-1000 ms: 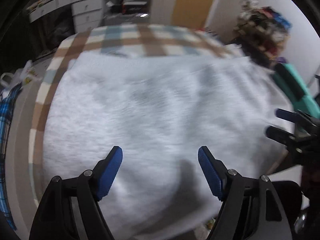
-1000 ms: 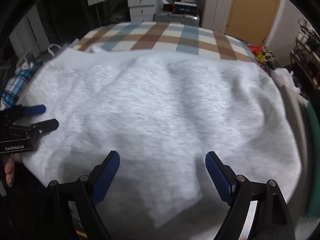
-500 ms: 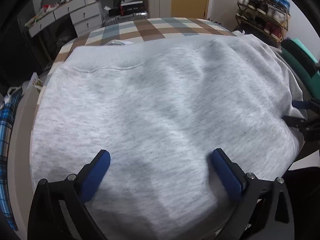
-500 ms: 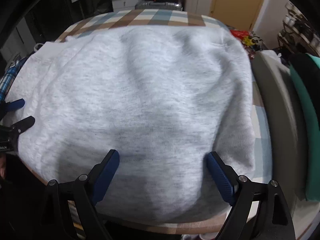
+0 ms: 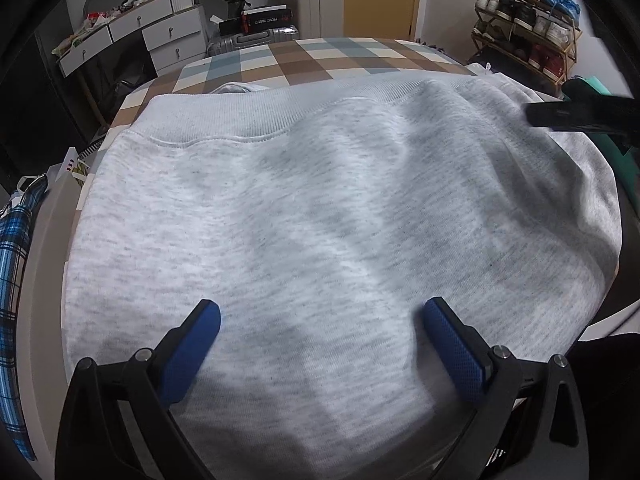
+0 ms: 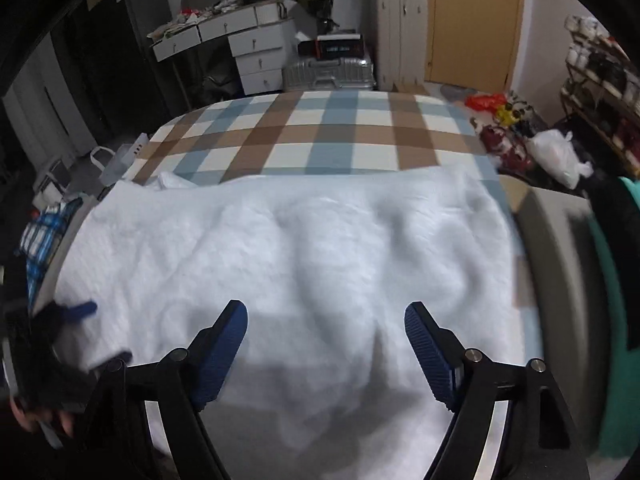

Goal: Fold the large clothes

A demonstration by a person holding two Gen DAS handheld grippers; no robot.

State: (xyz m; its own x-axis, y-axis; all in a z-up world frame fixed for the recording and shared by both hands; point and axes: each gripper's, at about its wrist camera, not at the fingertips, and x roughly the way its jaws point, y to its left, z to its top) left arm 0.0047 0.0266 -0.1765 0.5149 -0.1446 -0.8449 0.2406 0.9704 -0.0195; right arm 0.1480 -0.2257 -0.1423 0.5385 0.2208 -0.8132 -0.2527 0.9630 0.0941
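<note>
Right tool [image 6: 326, 344] withdrew, narrowing; fleecy sweatshirt [image 5: 320, 220] flat.

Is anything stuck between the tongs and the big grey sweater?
No. The sweater lies right under the open left tongs and right tongs, with nothing on top of it where they point.

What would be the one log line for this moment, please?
garment: grey sweatshirt spread on checked bedcover | left gripper: open above it, holds nothing | right gripper: open, jaws just closing, holds nothing
</note>
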